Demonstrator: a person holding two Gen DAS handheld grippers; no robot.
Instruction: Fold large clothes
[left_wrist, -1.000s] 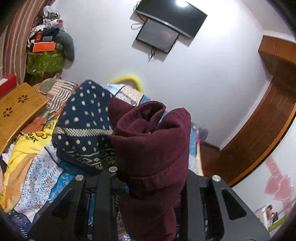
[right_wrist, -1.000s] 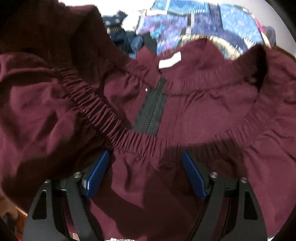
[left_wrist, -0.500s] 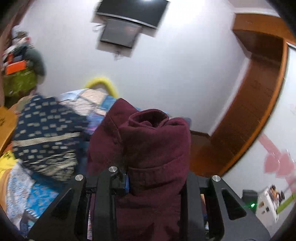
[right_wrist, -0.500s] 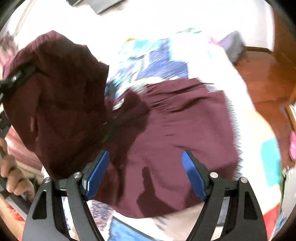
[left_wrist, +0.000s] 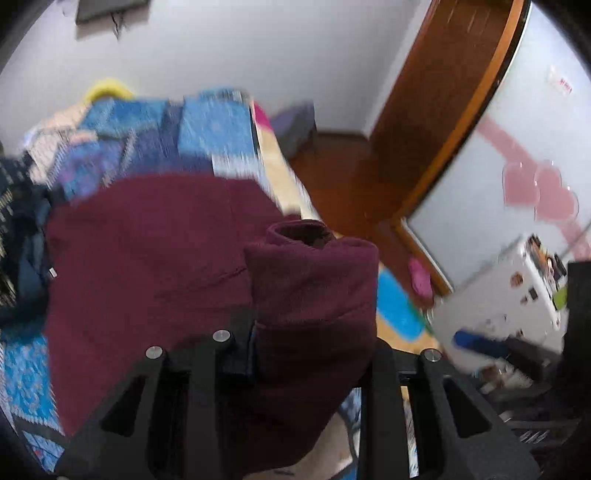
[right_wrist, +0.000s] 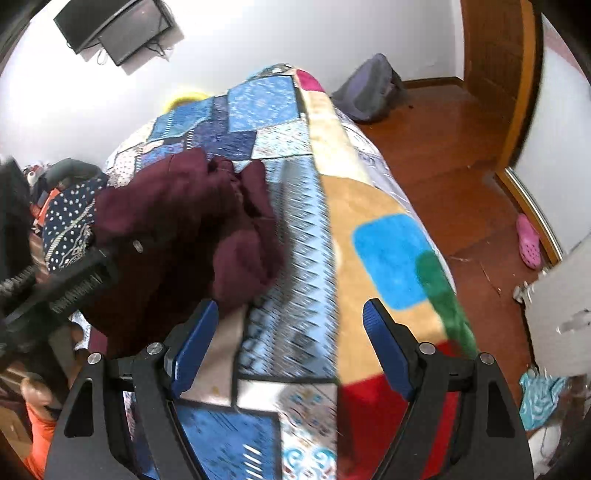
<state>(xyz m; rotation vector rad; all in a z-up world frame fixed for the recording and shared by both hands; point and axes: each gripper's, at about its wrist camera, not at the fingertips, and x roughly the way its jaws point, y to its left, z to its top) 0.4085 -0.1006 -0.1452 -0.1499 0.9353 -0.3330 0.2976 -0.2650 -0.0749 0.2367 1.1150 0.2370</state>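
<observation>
A large maroon garment (left_wrist: 147, 266) lies spread over the patchwork bed cover (left_wrist: 214, 129). My left gripper (left_wrist: 310, 354) is shut on a bunched fold of it (left_wrist: 314, 288), held up above the bed; its fingertips are hidden by the cloth. In the right wrist view the same garment (right_wrist: 184, 229) hangs in a heap at the left, gripped by the left gripper's black body (right_wrist: 62, 288). My right gripper (right_wrist: 291, 350) is open and empty, its blue pads over the bed cover (right_wrist: 384, 251) to the right of the garment.
A dark blue dotted garment (right_wrist: 70, 214) lies at the bed's left side. The bed's right edge drops to a wooden floor (right_wrist: 461, 177) with a grey bag (right_wrist: 369, 88) and a pink shoe (right_wrist: 528, 240). A wooden door frame (left_wrist: 454, 92) stands on the right.
My right gripper has pulled back and away from the maroon garment and now faces the bed cover. My left gripper has swung right and tilted down, still holding the fold.
</observation>
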